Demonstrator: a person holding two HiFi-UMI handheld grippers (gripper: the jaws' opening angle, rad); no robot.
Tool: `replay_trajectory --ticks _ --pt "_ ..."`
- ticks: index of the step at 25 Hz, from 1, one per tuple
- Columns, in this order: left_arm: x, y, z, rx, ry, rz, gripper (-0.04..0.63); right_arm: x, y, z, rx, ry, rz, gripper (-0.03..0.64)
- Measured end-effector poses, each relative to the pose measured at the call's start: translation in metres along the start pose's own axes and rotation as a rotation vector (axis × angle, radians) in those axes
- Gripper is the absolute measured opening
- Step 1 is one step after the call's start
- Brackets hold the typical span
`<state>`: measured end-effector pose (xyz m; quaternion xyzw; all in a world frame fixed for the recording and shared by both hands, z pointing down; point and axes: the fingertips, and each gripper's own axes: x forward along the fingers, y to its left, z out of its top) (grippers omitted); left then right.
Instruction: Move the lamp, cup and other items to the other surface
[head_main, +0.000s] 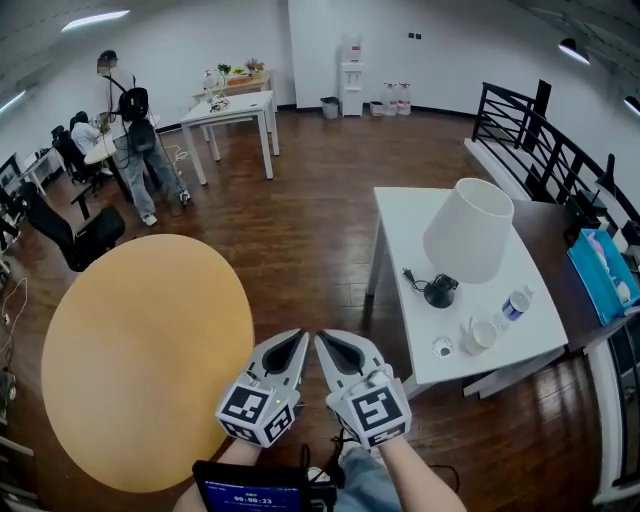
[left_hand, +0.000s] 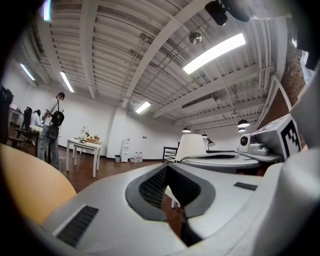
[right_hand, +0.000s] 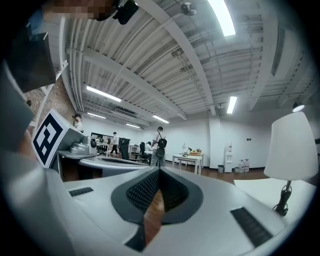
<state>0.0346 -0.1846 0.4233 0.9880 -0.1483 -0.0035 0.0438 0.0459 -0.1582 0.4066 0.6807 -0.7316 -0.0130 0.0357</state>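
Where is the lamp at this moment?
In the head view the lamp is on the white table at the right side, with the cup and the small bottle nearer to the person.

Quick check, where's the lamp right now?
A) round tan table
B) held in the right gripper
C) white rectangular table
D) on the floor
C: the lamp stands upright on the white rectangular table, clear of both grippers.
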Motion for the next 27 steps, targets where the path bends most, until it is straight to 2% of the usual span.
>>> replay_trajectory --ticks 14,27 --pt "-0.009 -0.005 0.010 0.027 -0.001 -0.002 0.011 -0.006 0.006 0.012 -0.010 -0.044 -0.009 0.003" --pt "0.011 -0.025 0.015 0.050 0.007 0.040 0.011 -0.024 -0.021 0.015 0.007 -0.068 0.022 0.003"
